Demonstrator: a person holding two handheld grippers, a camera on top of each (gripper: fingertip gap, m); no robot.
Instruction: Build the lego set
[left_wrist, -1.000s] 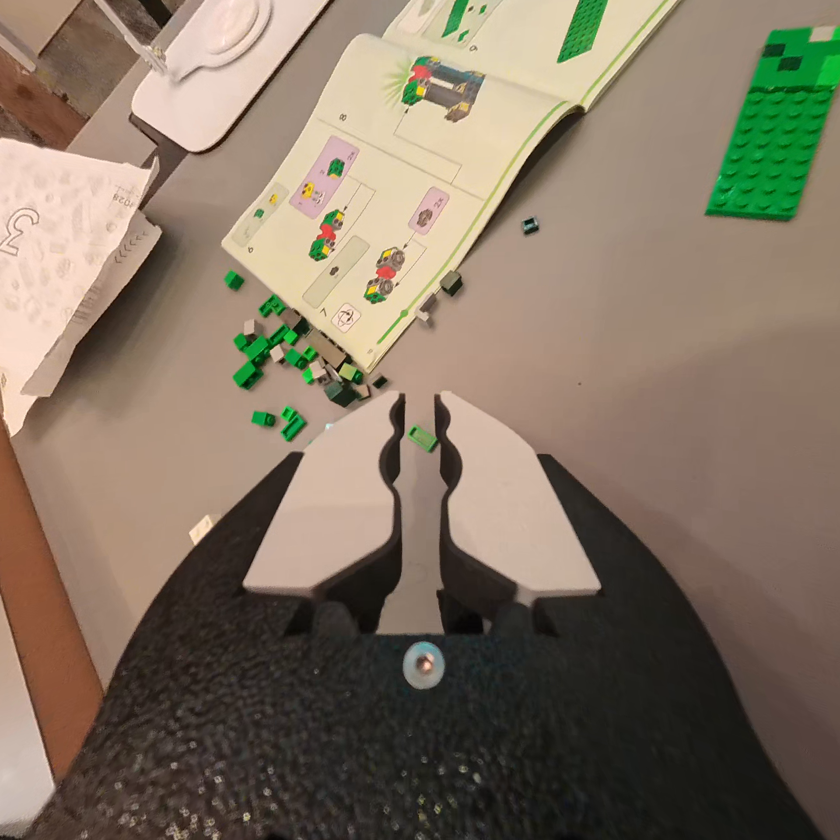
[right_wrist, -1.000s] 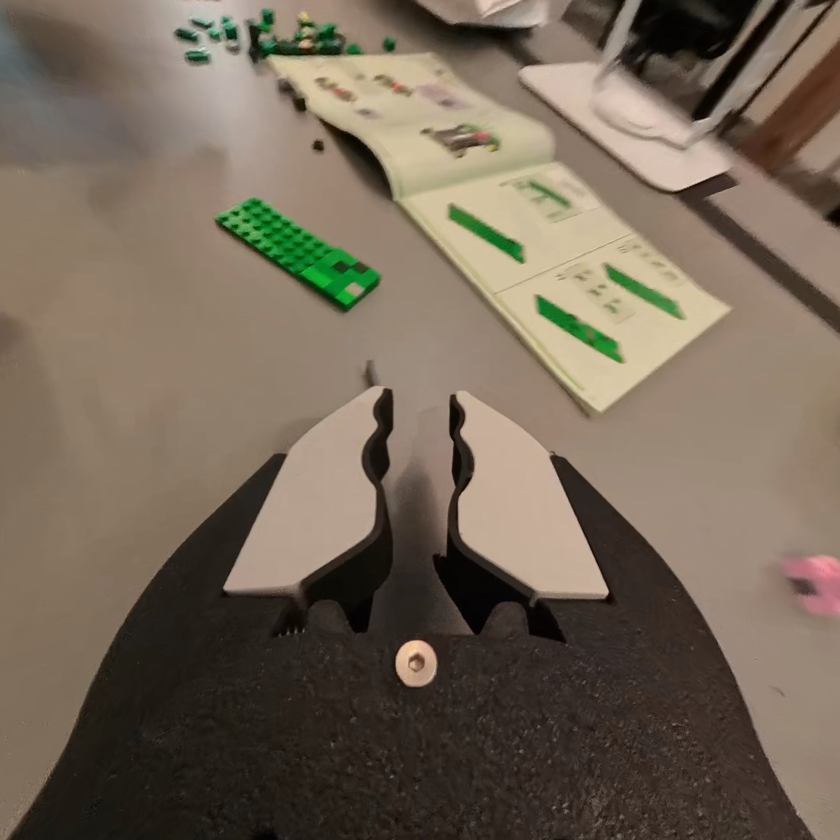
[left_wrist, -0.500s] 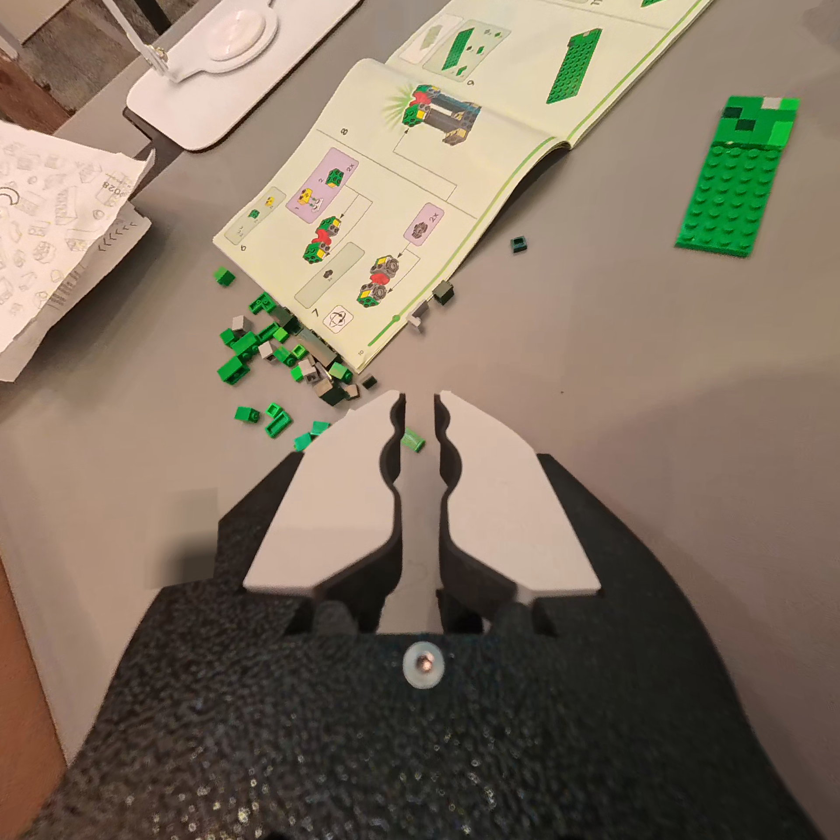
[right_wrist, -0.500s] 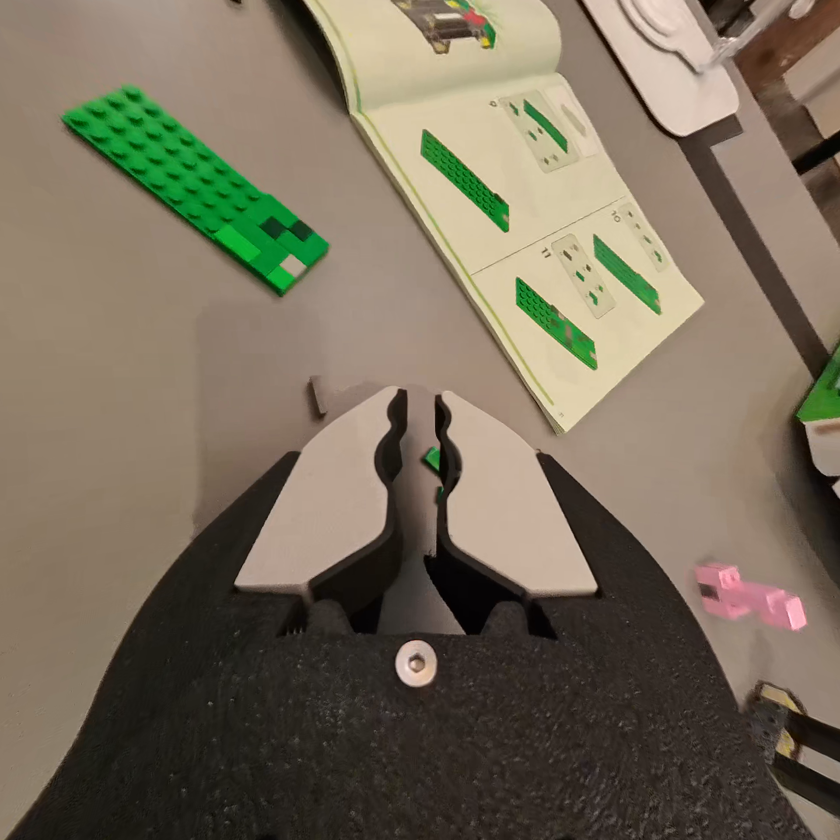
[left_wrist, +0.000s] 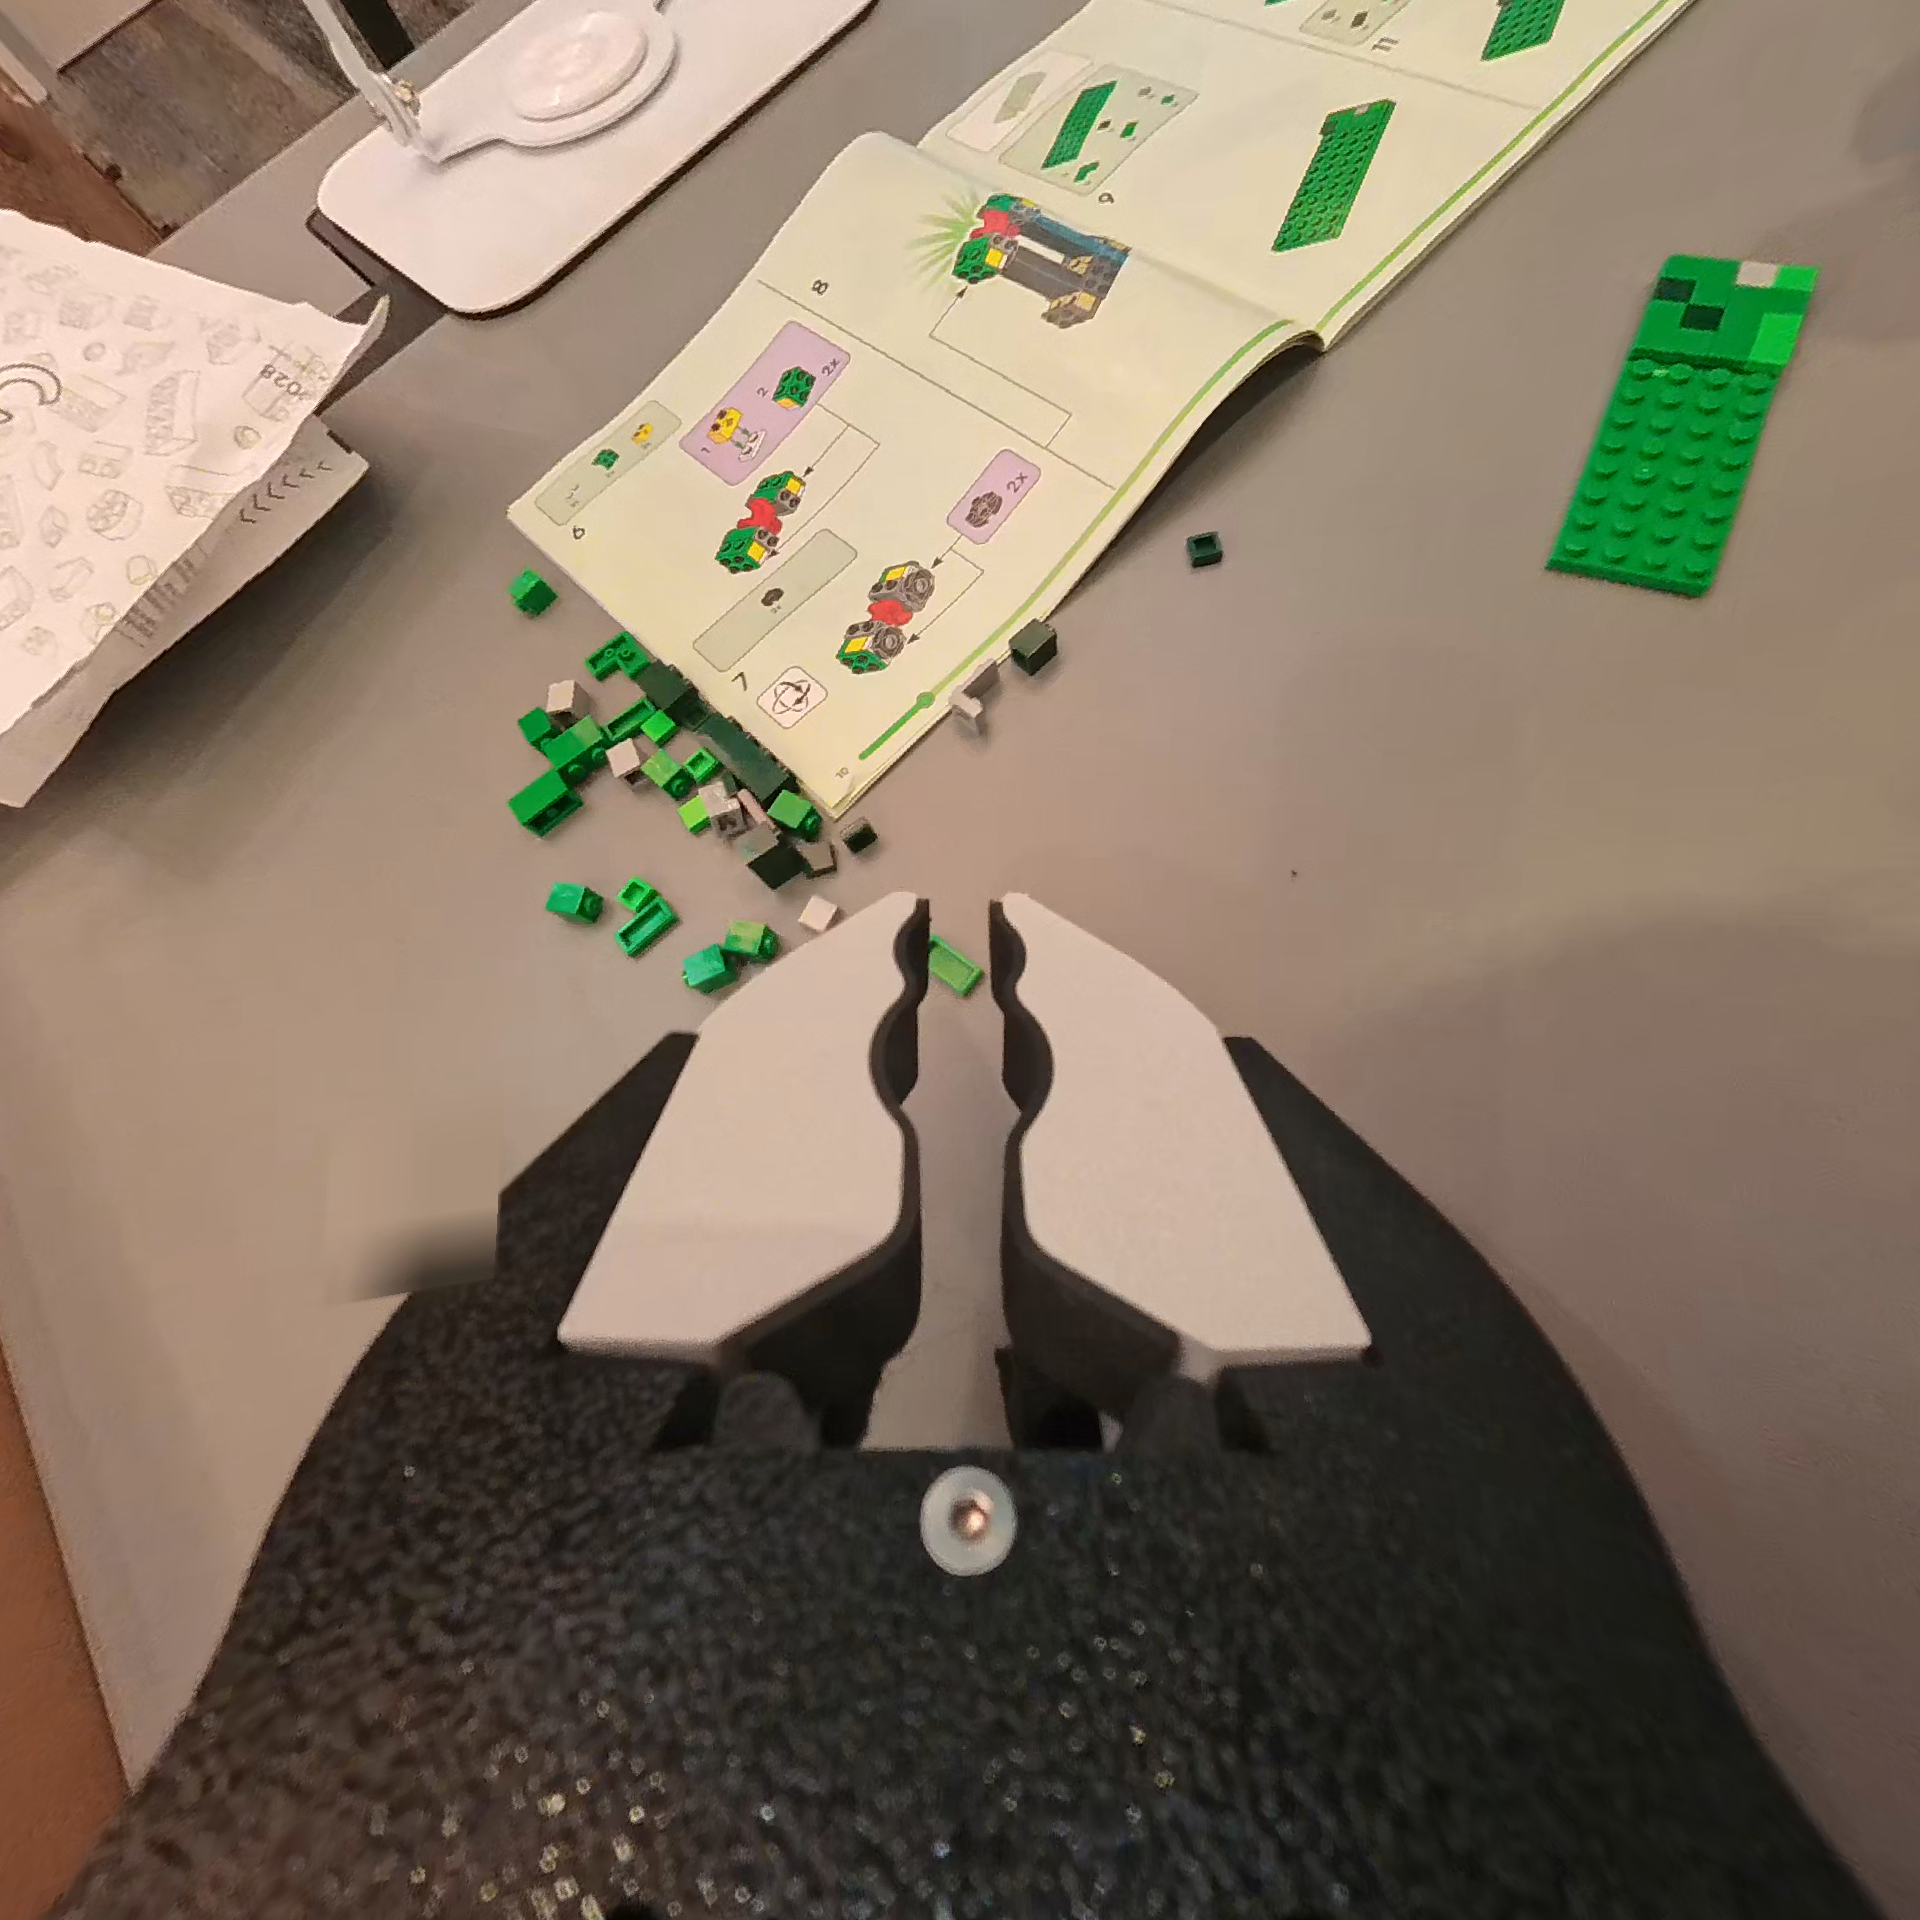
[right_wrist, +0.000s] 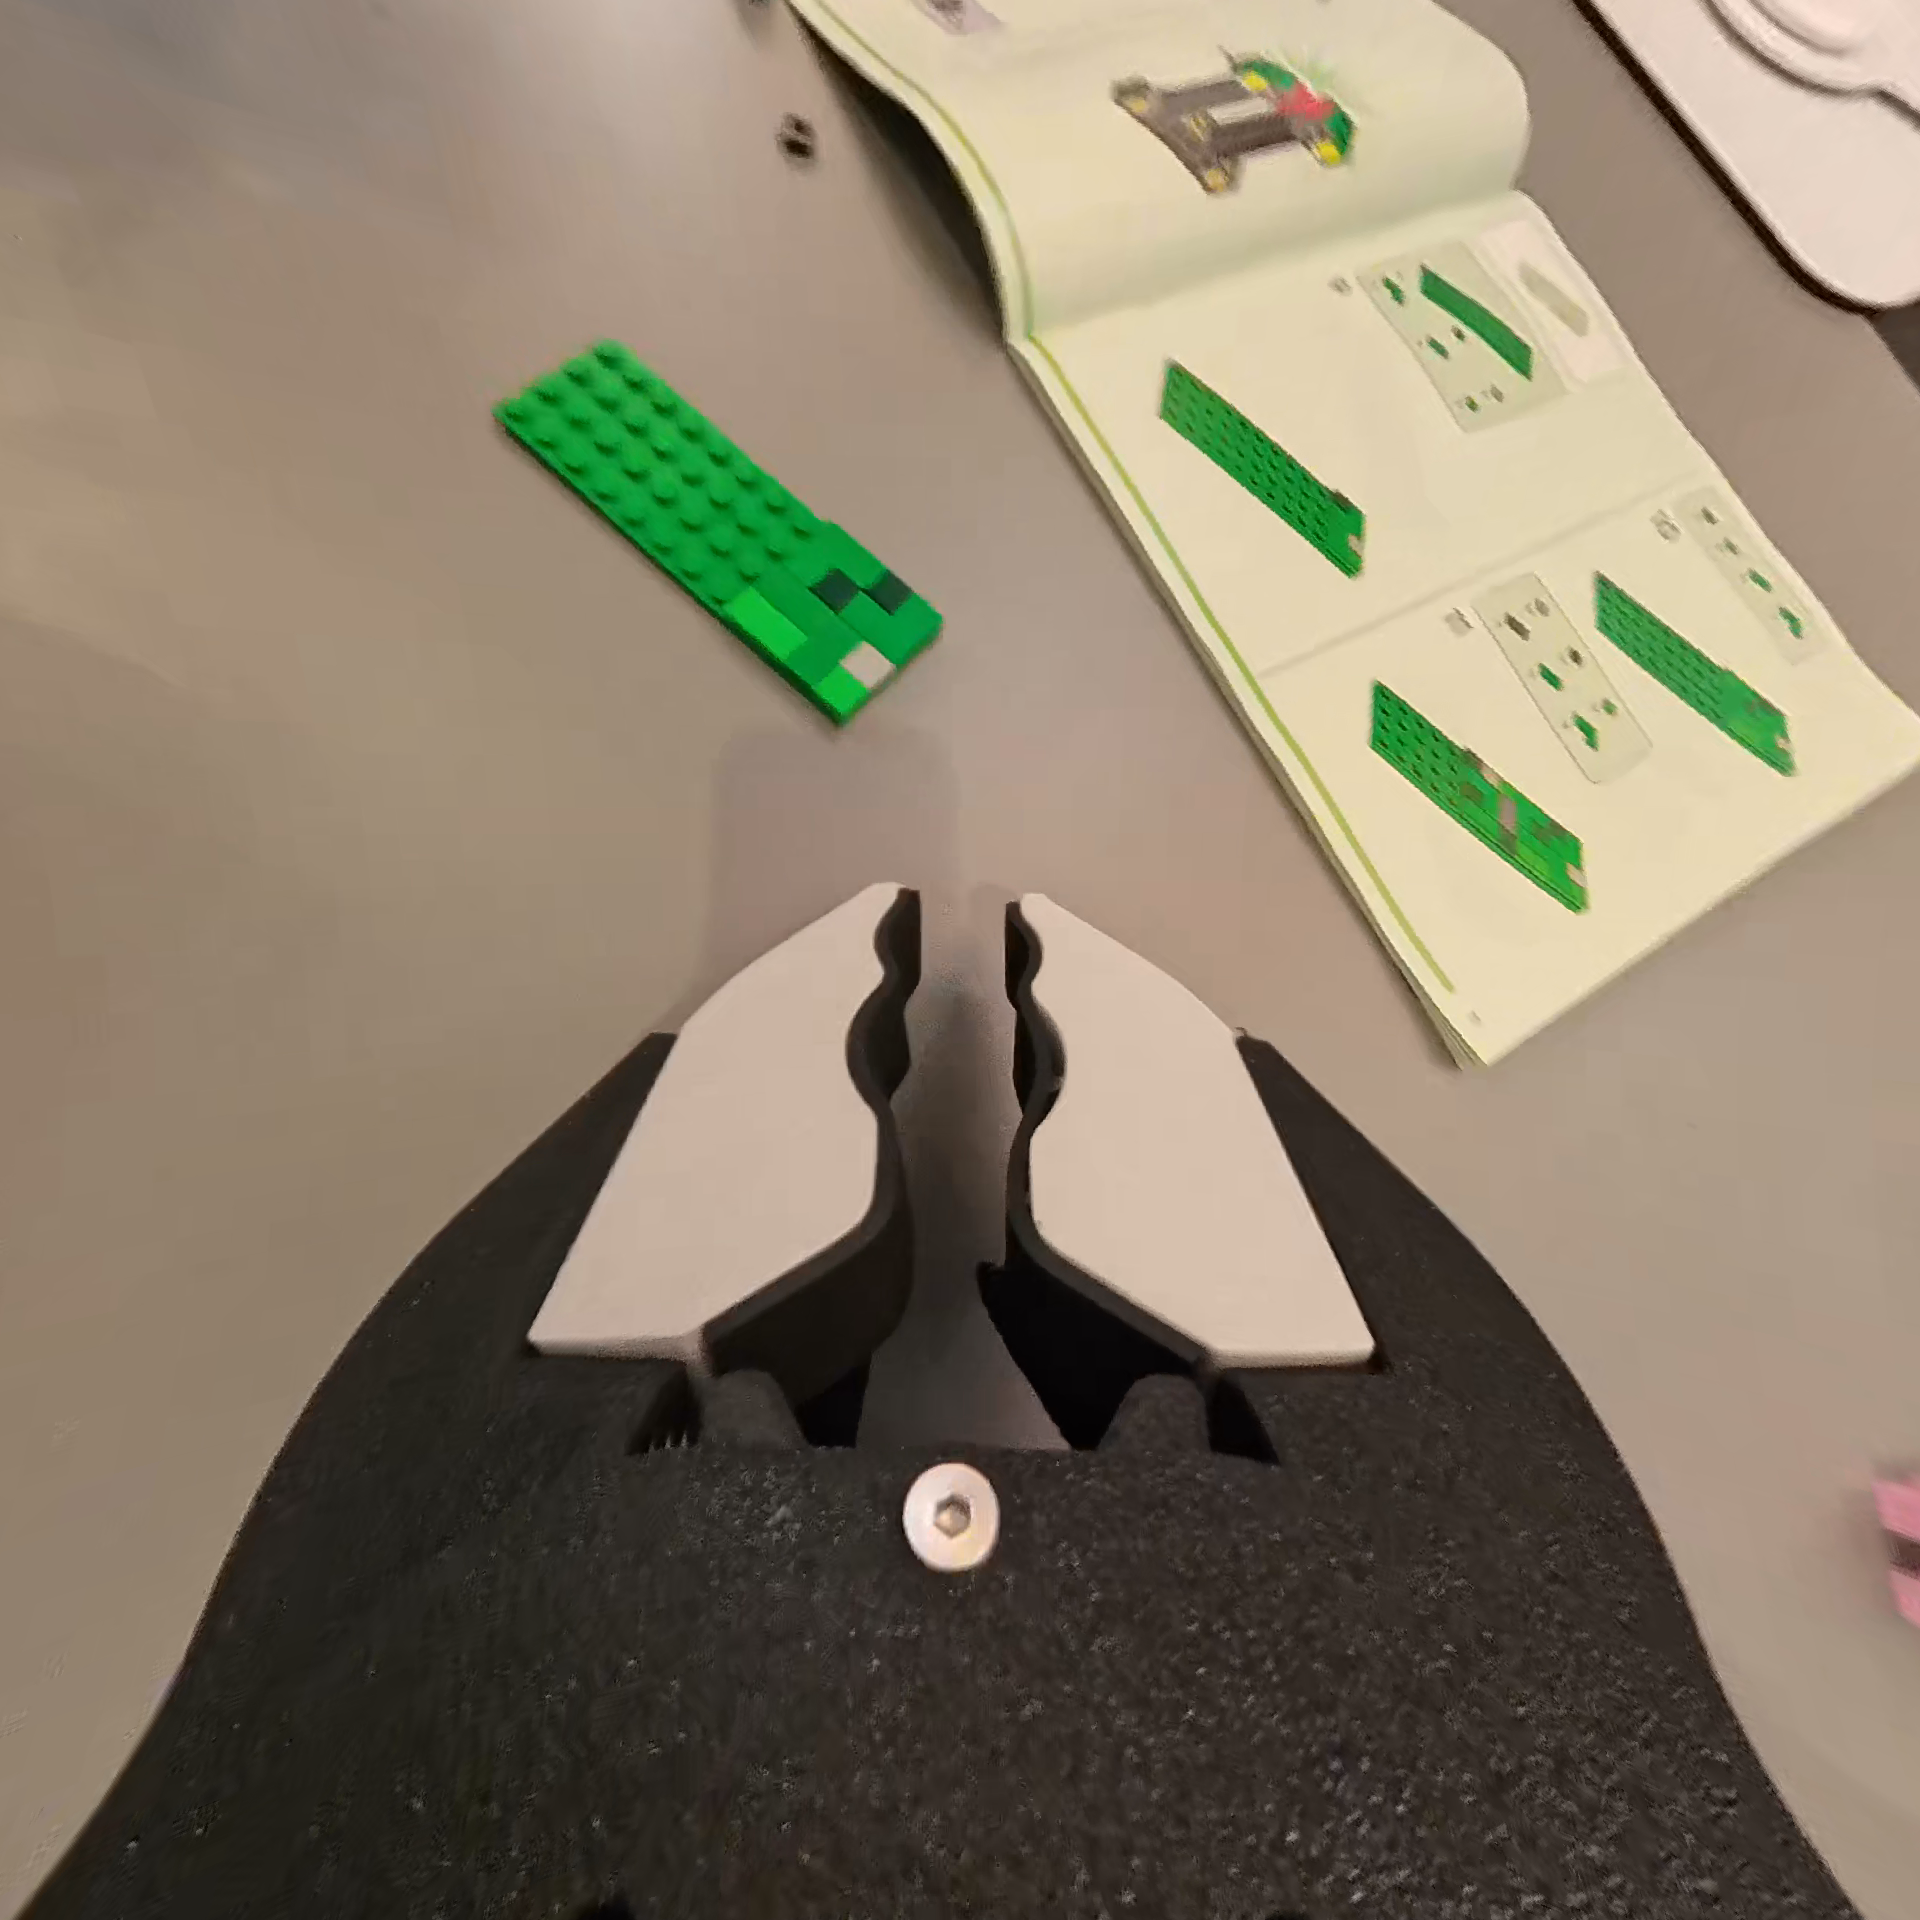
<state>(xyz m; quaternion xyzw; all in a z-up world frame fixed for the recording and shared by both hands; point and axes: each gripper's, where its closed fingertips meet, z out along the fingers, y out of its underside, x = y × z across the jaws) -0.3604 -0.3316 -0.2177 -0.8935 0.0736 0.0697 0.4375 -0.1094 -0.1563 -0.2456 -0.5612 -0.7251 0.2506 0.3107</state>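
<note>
A green baseplate (left_wrist: 1683, 436) with a few flat tiles on one end lies on the grey table, far right of my left gripper (left_wrist: 958, 914). It also shows in the right wrist view (right_wrist: 686, 509), ahead and left of my right gripper (right_wrist: 962, 904). A pile of small green and grey bricks (left_wrist: 644, 758) lies just ahead-left of the left gripper. A small light-green tile (left_wrist: 954, 964) lies on the table under the narrow gap between the left fingertips. Both grippers have their jaws a narrow gap apart and hold nothing.
An open instruction booklet (left_wrist: 935, 416) lies beyond the pile and shows at the right wrist view's right (right_wrist: 1455, 520). A white paper bag (left_wrist: 135, 447) is far left, a white stand base (left_wrist: 582, 135) behind. Loose dark bricks (left_wrist: 1034, 646) sit by the booklet. A pink piece (right_wrist: 1899, 1548) is at right. My hands' fingertips stand some 30 cm from each other.
The right gripper narrowed its jaws and swung over the table; the green piece seen between its fingers half a second ago is out of view. The left gripper rose slightly, its gap unchanged.
</note>
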